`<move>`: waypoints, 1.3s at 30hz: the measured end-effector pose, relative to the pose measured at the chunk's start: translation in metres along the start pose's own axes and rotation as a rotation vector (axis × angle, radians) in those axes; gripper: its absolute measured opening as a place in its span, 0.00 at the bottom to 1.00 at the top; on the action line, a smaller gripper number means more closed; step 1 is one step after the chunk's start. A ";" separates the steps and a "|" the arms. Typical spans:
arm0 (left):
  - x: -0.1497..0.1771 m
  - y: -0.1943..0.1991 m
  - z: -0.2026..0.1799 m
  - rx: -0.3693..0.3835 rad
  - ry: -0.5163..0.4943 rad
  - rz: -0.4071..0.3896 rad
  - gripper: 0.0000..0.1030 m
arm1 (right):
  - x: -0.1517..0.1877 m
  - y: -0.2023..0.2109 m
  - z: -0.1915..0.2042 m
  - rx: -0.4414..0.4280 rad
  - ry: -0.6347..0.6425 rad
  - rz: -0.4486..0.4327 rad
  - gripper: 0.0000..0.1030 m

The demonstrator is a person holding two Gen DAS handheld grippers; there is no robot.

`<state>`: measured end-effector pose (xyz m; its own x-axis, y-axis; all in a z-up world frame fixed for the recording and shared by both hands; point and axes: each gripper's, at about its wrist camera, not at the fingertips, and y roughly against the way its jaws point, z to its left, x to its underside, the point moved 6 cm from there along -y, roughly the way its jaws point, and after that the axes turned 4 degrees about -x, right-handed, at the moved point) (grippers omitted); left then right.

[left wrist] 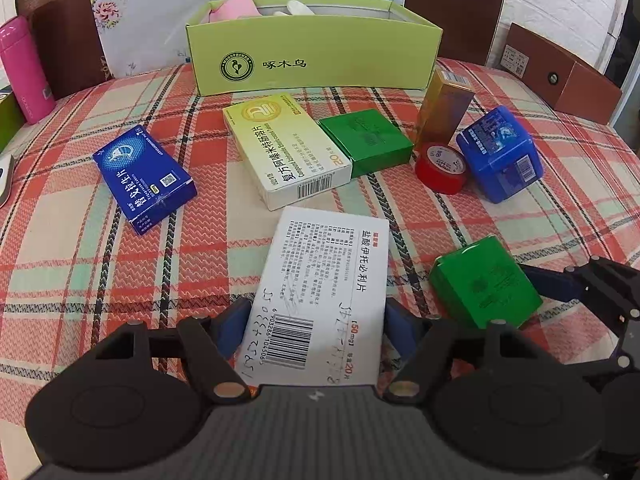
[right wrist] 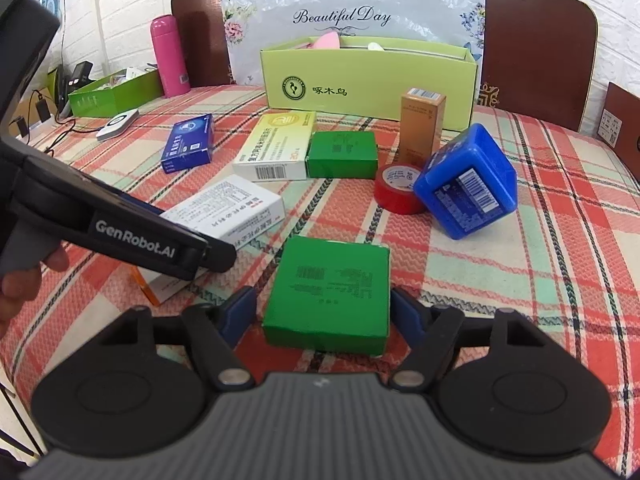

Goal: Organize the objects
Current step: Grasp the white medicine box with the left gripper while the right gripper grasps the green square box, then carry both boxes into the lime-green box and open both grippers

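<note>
A white medicine box (left wrist: 320, 280) with a barcode lies on the checked tablecloth (left wrist: 80, 240). My left gripper (left wrist: 318, 320) is shut on its near end, both blue pads flat against its long sides. The same white medicine box (right wrist: 236, 208) shows partly behind the left gripper's black body in the right wrist view. A green box (right wrist: 332, 292) sits between the fingers of my right gripper (right wrist: 324, 308), which is open, with a thin strip of cloth showing beside the left pad. That green box (left wrist: 484, 280) also lies at the right of the left wrist view.
A light-green open carton (left wrist: 312, 56) stands at the back. Before it lie a yellow-white box (left wrist: 284, 148), another green box (left wrist: 368, 140), a blue box (left wrist: 144, 176), a red tape roll (left wrist: 440, 166), a blue tub (left wrist: 500, 152) and a gold box (left wrist: 444, 112). A pink bottle (left wrist: 24, 68) stands left.
</note>
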<state>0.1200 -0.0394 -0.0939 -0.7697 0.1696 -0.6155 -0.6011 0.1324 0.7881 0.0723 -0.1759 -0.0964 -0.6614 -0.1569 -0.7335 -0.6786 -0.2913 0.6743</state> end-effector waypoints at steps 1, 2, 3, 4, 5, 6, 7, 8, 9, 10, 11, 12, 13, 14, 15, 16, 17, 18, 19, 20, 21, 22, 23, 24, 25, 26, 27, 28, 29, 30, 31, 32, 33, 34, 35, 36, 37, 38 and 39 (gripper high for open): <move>0.000 0.000 0.000 0.005 0.005 -0.002 0.71 | 0.000 0.000 0.001 -0.002 0.002 0.002 0.61; -0.001 0.000 0.000 0.013 0.010 -0.003 0.70 | 0.000 0.000 0.001 -0.003 0.001 0.003 0.61; -0.001 0.000 0.000 0.019 0.015 -0.004 0.70 | 0.000 0.001 0.000 -0.003 0.000 0.004 0.61; -0.001 0.001 0.000 0.024 0.021 -0.006 0.70 | -0.001 0.000 0.000 -0.003 0.001 0.005 0.61; -0.002 0.001 0.000 0.028 0.026 -0.007 0.70 | -0.001 0.001 0.001 -0.004 0.002 0.006 0.61; -0.002 0.002 0.000 0.032 0.029 -0.008 0.70 | -0.001 0.001 0.002 -0.008 0.003 0.008 0.61; -0.002 0.002 0.000 0.036 0.030 -0.009 0.70 | -0.002 0.002 0.002 -0.013 0.004 0.008 0.61; -0.002 0.004 0.000 0.039 0.031 -0.012 0.70 | -0.002 0.002 0.003 -0.018 0.006 0.009 0.61; -0.003 0.005 0.000 0.041 0.032 -0.016 0.69 | -0.003 0.003 0.004 -0.024 0.009 0.006 0.61; -0.004 0.006 0.000 0.043 0.033 -0.020 0.69 | -0.005 0.005 0.005 -0.027 0.011 0.002 0.61; -0.005 0.008 0.000 0.045 0.036 -0.027 0.69 | -0.007 0.007 0.005 -0.031 0.011 -0.003 0.61; -0.007 0.011 0.002 0.048 0.038 -0.035 0.69 | -0.009 0.009 0.005 -0.038 0.007 -0.009 0.61; -0.010 0.013 0.002 0.050 0.039 -0.043 0.69 | -0.012 0.011 0.005 -0.051 -0.005 -0.017 0.61; -0.012 0.016 0.003 0.050 0.040 -0.052 0.69 | -0.015 0.014 0.005 -0.063 -0.015 -0.025 0.61; -0.015 0.019 0.004 0.052 0.040 -0.062 0.69 | -0.018 0.016 0.004 -0.071 -0.021 -0.032 0.61; -0.018 0.022 0.005 0.052 0.041 -0.072 0.68 | -0.021 0.019 0.004 -0.075 -0.026 -0.042 0.61; -0.023 0.026 0.006 0.054 0.041 -0.084 0.68 | -0.024 0.022 0.003 -0.077 -0.025 -0.050 0.61; -0.027 0.030 0.007 0.057 0.042 -0.098 0.68 | -0.029 0.025 0.003 -0.079 -0.022 -0.061 0.61; -0.033 0.035 0.009 0.062 0.045 -0.116 0.68 | -0.034 0.028 0.002 -0.080 -0.019 -0.073 0.61; -0.039 0.040 0.011 0.068 0.050 -0.135 0.68 | -0.039 0.031 0.001 -0.082 -0.016 -0.086 0.61; -0.045 0.045 0.012 0.073 0.055 -0.156 0.68 | -0.045 0.035 0.000 -0.084 -0.012 -0.102 0.61; -0.051 0.049 0.013 0.078 0.057 -0.175 0.68 | -0.051 0.038 -0.001 -0.084 -0.009 -0.118 0.61; -0.057 0.053 0.014 0.082 0.059 -0.194 0.68 | -0.057 0.042 -0.003 -0.082 -0.005 -0.135 0.61; -0.064 0.058 0.015 0.086 0.063 -0.212 0.68 | -0.064 0.046 -0.004 -0.079 -0.001 -0.154 0.61; -0.069 0.061 0.016 0.089 0.067 -0.226 0.68 | -0.070 0.048 -0.006 -0.076 0.002 -0.170 0.61; -0.075 0.063 0.017 0.092 0.071 -0.239 0.68 | -0.077 0.050 -0.008 -0.075 0.005 -0.184 0.61; -0.081 0.066 0.018 0.094 0.078 -0.254 0.68 | -0.082 0.052 -0.010 -0.073 0.009 -0.196 0.61; -0.087 0.069 0.019 0.096 0.085 -0.272 0.68 | -0.090 0.053 -0.014 -0.066 0.016 -0.210 0.60; -0.093 0.072 0.020 0.095 0.088 -0.289 0.68 | -0.096 0.054 -0.016 -0.056 0.023 -0.221 0.61; -0.098 0.073 0.020 0.091 0.091 -0.304 0.68 | -0.103 0.055 -0.019 -0.046 0.032 -0.234 0.61; -0.104 0.075 0.020 0.085 0.090 -0.324 0.68 | -0.109 0.055 -0.021 -0.041 0.037 -0.244 0.61; -0.110 0.076 0.020 0.079 0.087 -0.340 0.68 | -0.116 0.055 -0.023 -0.035 0.045 -0.256 0.61; -0.117 0.077 0.020 0.074 0.088 -0.356 0.68 | -0.123 0.055 -0.026 -0.028 0.053 -0.265 0.60; -0.123 0.076 0.020 0.072 0.092 -0.368 0.68 | -0.131 0.052 -0.029 -0.017 0.063 -0.274 0.61; -0.131 0.076 0.021 0.073 0.099 -0.380 0.68 | -0.138 0.050 -0.031 -0.007 0.071 -0.280 0.61; -0.139 0.074 0.021 0.074 0.105 -0.392 0.68 | -0.145 0.045 -0.035 0.003 0.078 -0.284 0.61; -0.146 0.073 0.020 0.075 0.111 -0.402 0.68 | -0.152 0.042 -0.038 0.011 0.079 -0.285 0.60; -0.155 0.070 0.020 0.076 0.115 -0.413 0.68 | -0.160 0.036 -0.042 0.016 0.075 -0.285 0.60; -0.163 0.068 0.019 0.077 0.116 -0.421 0.68 | -0.169 0.030 -0.047 0.019 0.070 -0.284 0.60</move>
<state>0.2086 -0.0399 0.0598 -0.4829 -0.0253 -0.8753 -0.8529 0.2400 0.4636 0.1787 -0.2022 0.0434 -0.4209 -0.1370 -0.8967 -0.8396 -0.3154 0.4422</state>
